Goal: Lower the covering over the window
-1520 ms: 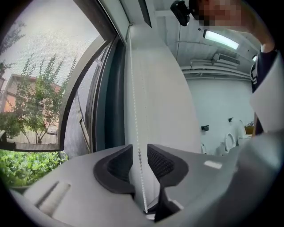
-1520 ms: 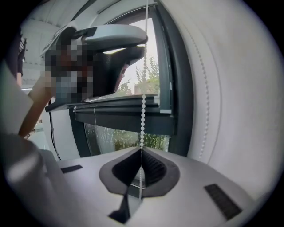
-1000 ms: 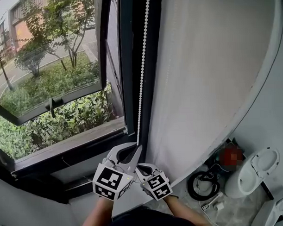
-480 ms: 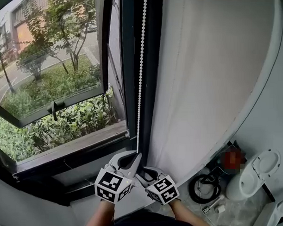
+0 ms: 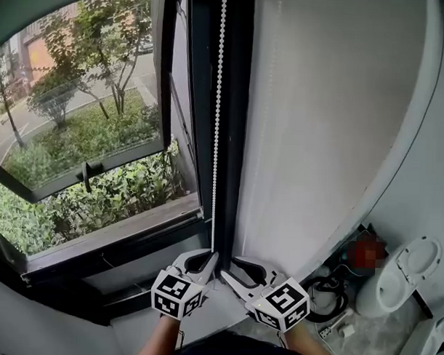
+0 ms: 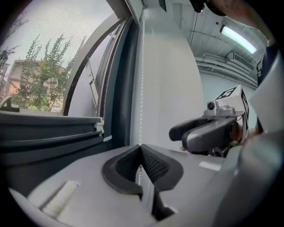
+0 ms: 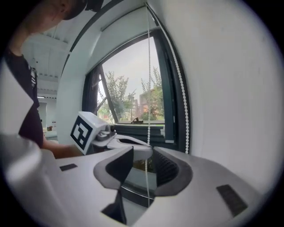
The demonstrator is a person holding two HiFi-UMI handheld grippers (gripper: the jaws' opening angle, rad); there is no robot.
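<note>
A white bead chain (image 5: 218,122) hangs down the dark window frame (image 5: 234,137). My left gripper (image 5: 213,256) is shut on the chain's lower end; in the left gripper view the beads (image 6: 141,111) rise straight from the closed tips (image 6: 141,148). My right gripper (image 5: 228,266) sits just to the right of it and is open. In the right gripper view one strand (image 7: 147,128) passes between its spread jaws (image 7: 143,153) untouched, and a second strand (image 7: 182,102) hangs to the right. A grey band (image 5: 38,21) crosses the window's top left corner.
The tilted window sash (image 5: 84,168) opens onto shrubs and trees. A white curtain-like surface (image 5: 326,104) fills the right side. On the floor at lower right lie a black cable coil (image 5: 323,289) and white fixtures (image 5: 408,270).
My left gripper has moved down along the frame with the chain. The right gripper has shifted right and away from the left one. The grey band at the window's top reaches lower.
</note>
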